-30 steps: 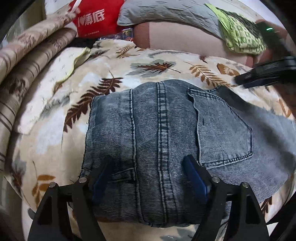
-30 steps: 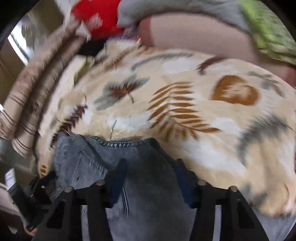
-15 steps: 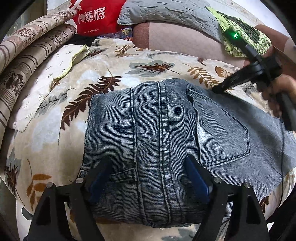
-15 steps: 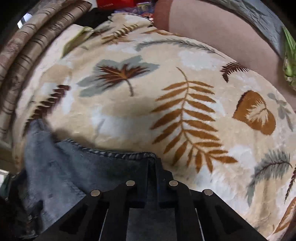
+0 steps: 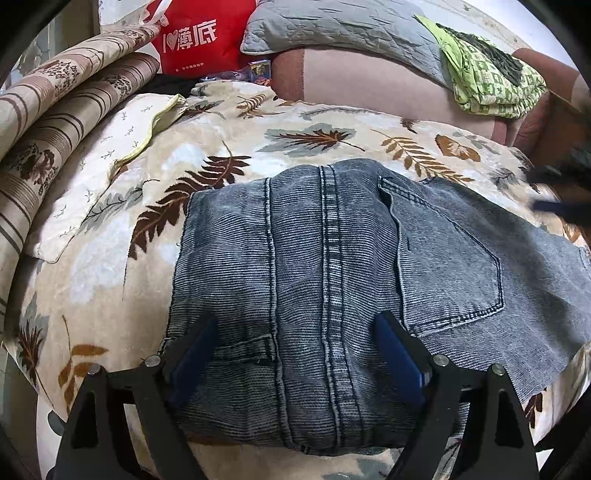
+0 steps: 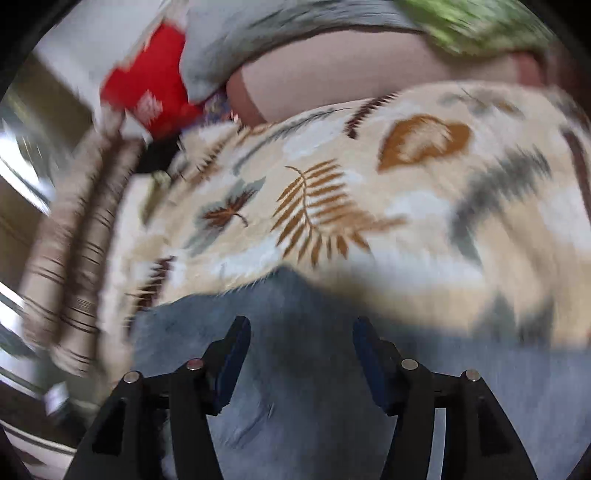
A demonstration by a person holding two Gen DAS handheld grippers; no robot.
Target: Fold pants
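Grey-blue denim pants [image 5: 332, 266] lie folded and flat on a leaf-print blanket [image 5: 110, 288], back pocket up. My left gripper [image 5: 295, 354] is open, its blue-padded fingers spread just over the near edge of the pants. My right gripper [image 6: 299, 354] is open and empty above the far edge of the pants [image 6: 295, 406]; that view is motion-blurred. The right gripper also shows as a dark blur at the right edge of the left wrist view [image 5: 561, 192].
Striped rolled bedding [image 5: 55, 140] lies along the left. A red bag [image 5: 195, 40], a grey quilted pillow [image 5: 332, 26], a pink cushion [image 5: 369, 85] and a green patterned cloth [image 5: 487, 81] sit at the back.
My right gripper was shut on the far edge of the pants half a second ago; it has now opened, let go and pulled away to the right. The left gripper has stayed put.
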